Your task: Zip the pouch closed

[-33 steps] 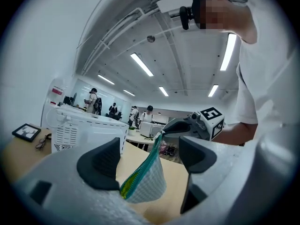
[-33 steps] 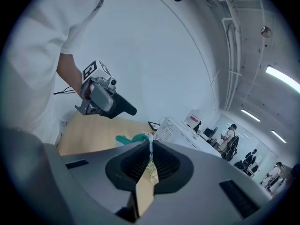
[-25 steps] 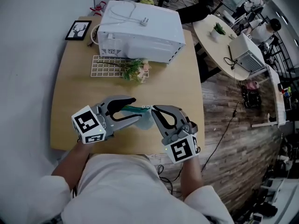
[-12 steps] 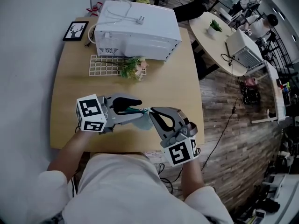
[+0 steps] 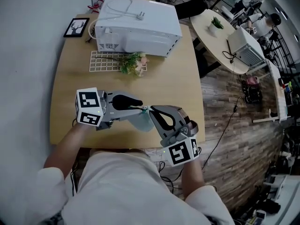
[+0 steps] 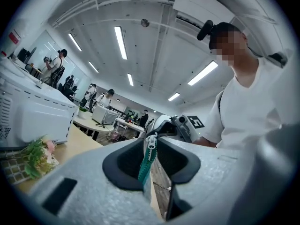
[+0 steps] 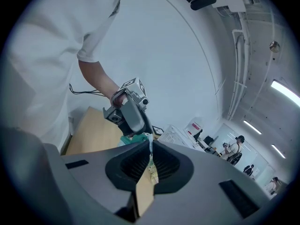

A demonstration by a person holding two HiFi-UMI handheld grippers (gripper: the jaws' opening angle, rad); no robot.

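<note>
- Hanging between the two grippers, the pale see-through pouch (image 5: 141, 121) sits over the 6 o'clock edge of the wooden table (image 5: 75, 88).
- The left gripper (image 5: 138, 108) reaches in level from 9 o'clock. Its jaws have just been closing and now pinch the pouch's teal zipper edge, with the silver zipper pull (image 6: 150, 142) right at their tips.
- The right gripper (image 5: 152, 110) comes in from 5 o'clock, tilted a little downward, with its jaws pressed together on a thin edge of the pouch.
- The two sets of tips are just beside each other, nearly nose to nose.
- A white appliance (image 5: 138, 20) stands at the table's 12 o'clock, with a framed deer picture (image 5: 77, 28) at 11 o'clock.
- A white wire rack (image 5: 104, 61) and a small bunch of flowers (image 5: 133, 64) lie just in front of the appliance.
</note>
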